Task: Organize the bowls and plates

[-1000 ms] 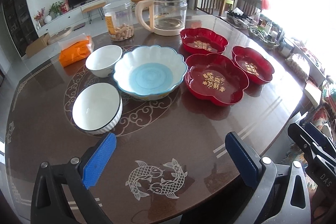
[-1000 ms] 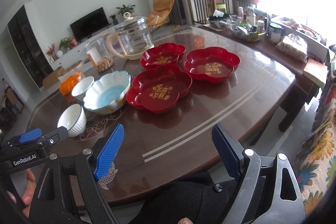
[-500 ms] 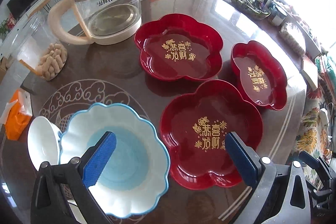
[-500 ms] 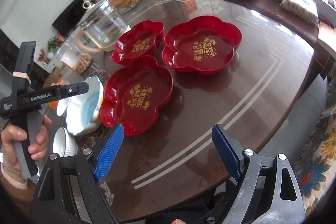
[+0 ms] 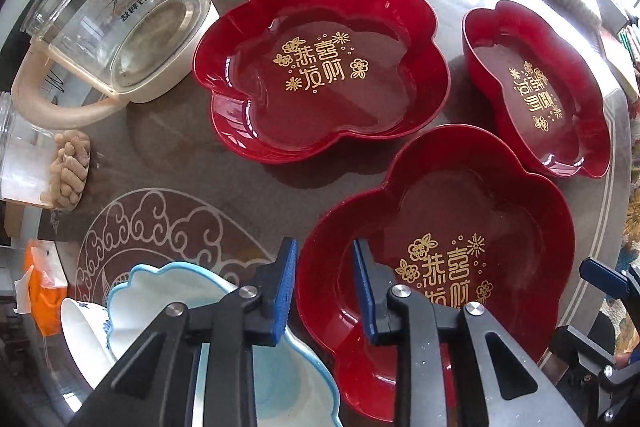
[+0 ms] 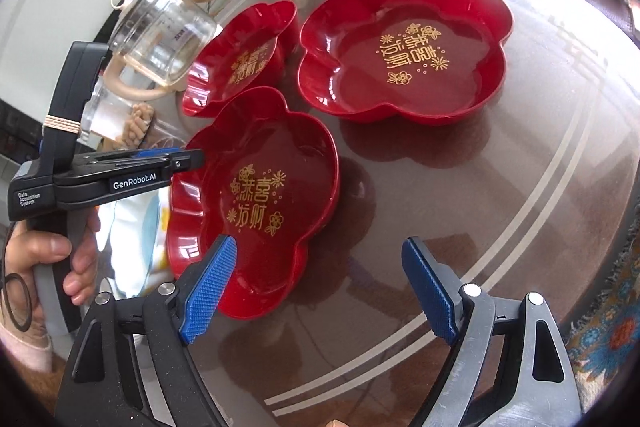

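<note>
Straddling the near-left rim of the nearest red plate [image 5: 440, 227], the left gripper [image 5: 325, 287] had one blue pad outside the wall and one inside it, the gap between them narrowed but not yet visibly pinching the rim. The plate spread away forward and to the right of that gripper, so any lift would have hung from one edge and probably tilted. The scalloped blue bowl [image 5: 168, 291] sat just left of the same gripper, under its outer finger. The right gripper [image 6: 320, 287] hovered with jaws spread wide and nothing between them, the same plate [image 6: 256, 195] ahead and slightly left of it, touching nothing. Two more red plates [image 6: 404, 51] lay farther ahead. The left gripper was clearly the nearer one.
</note>
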Demonstrator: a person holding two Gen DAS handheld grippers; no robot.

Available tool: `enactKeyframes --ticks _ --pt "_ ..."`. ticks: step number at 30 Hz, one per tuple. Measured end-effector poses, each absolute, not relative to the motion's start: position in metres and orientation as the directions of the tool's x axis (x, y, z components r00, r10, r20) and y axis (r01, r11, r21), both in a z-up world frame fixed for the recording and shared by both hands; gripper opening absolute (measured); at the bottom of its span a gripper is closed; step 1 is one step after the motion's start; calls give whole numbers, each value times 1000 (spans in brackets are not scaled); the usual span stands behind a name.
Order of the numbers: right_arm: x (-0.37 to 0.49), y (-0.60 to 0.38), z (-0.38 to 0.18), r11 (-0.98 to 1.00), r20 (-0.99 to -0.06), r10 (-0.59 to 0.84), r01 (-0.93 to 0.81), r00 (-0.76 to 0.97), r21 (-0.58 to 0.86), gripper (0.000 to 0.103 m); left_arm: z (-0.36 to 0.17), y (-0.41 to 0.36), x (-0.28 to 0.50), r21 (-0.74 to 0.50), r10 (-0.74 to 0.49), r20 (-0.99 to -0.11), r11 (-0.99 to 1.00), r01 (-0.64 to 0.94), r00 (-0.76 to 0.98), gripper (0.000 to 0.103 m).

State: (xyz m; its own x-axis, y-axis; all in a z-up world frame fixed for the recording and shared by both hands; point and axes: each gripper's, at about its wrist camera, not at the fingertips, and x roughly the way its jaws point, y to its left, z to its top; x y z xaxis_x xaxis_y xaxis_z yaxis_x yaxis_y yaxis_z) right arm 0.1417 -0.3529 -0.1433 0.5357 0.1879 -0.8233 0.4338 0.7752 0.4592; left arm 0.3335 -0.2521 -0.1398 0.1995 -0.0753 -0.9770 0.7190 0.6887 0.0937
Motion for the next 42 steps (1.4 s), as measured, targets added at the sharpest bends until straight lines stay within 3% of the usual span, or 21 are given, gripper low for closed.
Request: enactKeyframes --ticks 3,4,5,7,11,21,34,38,39,40,41,42 --pt "147 -346 -143 794 -823 177 416 539 443 81 -145 -248 339 77 -80 -978 722 688 193 19" --pt "150 -344 -144 799 -827 176 413 534 436 71 -146 -246 341 70 -82 -978 733 676 190 18" --pt "153 -343 -147 798 -831 182 415 525 437 51 -147 -244 343 65 -84 -978 744 665 190 16" --pt "158 -342 -157 792 -846 190 432 498 432 26 -148 -240 345 43 -103 -977 763 645 186 15" --pt "154 -345 -162 792 -846 202 425 494 437 11 -141 -232 341 -14 -154 -974 778 628 168 13" --pt "97 -350 -103 872 -841 164 323 515 368 11 -81 -200 241 -82 -280 -932 781 619 231 13" --pt "85 -366 -138 933 -909 73 295 410 207 12 -147 -184 156 -223 -341 -923 849 479 176 13" --pt "87 -381 -143 920 -894 38 334 447 206 19 -142 -191 151 -239 -377 -900 845 478 217 17" --pt "86 -386 -143 913 -887 33 347 460 214 20 -140 -188 151 -234 -376 -894 856 461 244 28" --pt "85 -389 -141 907 -879 27 358 476 222 34 -136 -185 151 -223 -367 -889 869 441 273 52" --pt "83 -391 -138 901 -871 9 374 492 220 57 -131 -180 152 -208 -355 -881 885 416 314 65" --pt "78 -393 -134 895 -858 -17 389 514 216 65 -124 -172 151 -190 -343 -863 900 391 371 80"
